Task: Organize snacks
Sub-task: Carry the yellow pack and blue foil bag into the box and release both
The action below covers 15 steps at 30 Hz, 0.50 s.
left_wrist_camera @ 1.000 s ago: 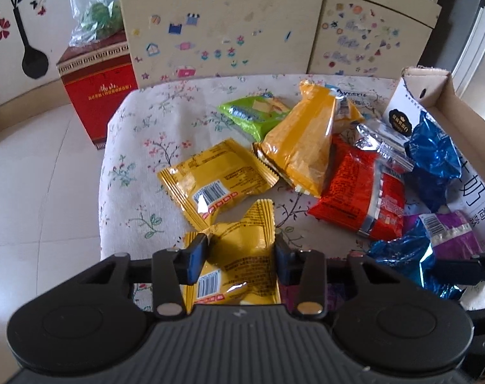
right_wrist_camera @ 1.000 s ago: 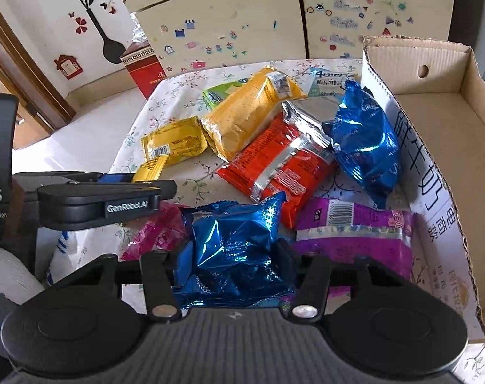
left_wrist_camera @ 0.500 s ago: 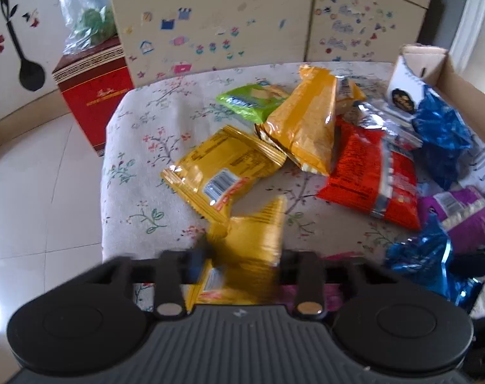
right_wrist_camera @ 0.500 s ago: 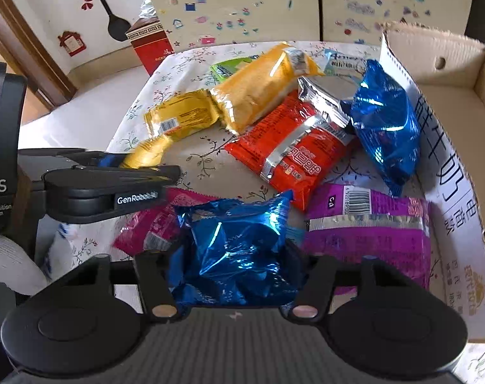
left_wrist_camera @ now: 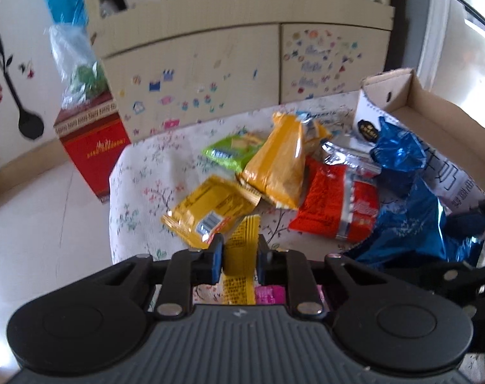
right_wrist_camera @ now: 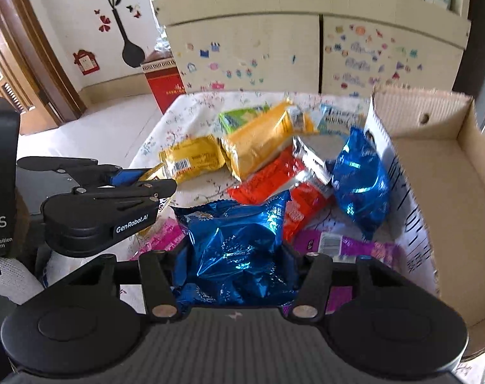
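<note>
My left gripper (left_wrist_camera: 240, 252) is shut on a small yellow snack packet (left_wrist_camera: 241, 257) and holds it above the near edge of the floral table (left_wrist_camera: 146, 179). My right gripper (right_wrist_camera: 234, 256) is shut on a blue foil bag (right_wrist_camera: 239, 243), also lifted; that bag shows at the right of the left wrist view (left_wrist_camera: 409, 233). More packets lie on the table: a yellow one (left_wrist_camera: 210, 212), a long orange one (left_wrist_camera: 279, 163), a green one (left_wrist_camera: 231, 150), a red one (left_wrist_camera: 335, 204), a second blue bag (right_wrist_camera: 361, 179) and a purple one (right_wrist_camera: 348, 244).
An open cardboard box (right_wrist_camera: 447, 192) stands at the right of the table, its inside bare. A pink packet (right_wrist_camera: 161, 235) lies under the left gripper (right_wrist_camera: 124, 185). A stickered cupboard (left_wrist_camera: 242, 73) and a red box (left_wrist_camera: 92, 147) stand behind.
Both grippers have risen with their packets and both views have tilted up towards the cupboard. The left jaws have closed tighter on the yellow packet.
</note>
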Tool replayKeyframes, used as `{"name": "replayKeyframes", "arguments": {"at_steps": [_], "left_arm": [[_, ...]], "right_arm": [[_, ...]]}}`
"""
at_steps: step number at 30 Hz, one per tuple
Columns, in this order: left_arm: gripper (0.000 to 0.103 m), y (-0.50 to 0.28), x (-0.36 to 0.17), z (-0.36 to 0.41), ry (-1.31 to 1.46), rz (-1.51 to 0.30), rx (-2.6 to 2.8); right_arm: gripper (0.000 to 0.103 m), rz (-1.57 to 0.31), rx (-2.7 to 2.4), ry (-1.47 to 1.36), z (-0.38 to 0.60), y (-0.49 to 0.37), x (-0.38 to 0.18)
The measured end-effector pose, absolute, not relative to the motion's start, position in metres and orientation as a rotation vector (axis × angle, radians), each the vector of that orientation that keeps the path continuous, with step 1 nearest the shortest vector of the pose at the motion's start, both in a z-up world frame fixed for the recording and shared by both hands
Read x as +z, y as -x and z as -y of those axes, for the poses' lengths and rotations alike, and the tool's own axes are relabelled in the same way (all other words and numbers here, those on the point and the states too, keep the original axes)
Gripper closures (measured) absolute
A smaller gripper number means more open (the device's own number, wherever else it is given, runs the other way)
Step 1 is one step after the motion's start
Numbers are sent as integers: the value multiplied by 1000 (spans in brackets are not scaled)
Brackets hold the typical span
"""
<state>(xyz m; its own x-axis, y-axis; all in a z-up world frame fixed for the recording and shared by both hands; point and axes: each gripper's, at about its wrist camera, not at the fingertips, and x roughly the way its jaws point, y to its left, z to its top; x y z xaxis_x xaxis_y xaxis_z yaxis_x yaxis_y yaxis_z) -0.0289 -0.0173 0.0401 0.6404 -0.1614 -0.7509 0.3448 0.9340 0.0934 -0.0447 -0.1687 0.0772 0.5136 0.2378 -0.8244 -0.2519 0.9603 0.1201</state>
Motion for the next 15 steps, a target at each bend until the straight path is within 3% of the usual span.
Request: {"name": "replayKeyframes", "arguments": {"at_steps": [10,15], "left_arm": [[81,16,11,9,-235,-916,-292],[87,14,-3,5,-220,-959,-276]], "right_arm": [[41,-982,246,4,179,42,78],[41,-982,244,5,179,42,78]]}}
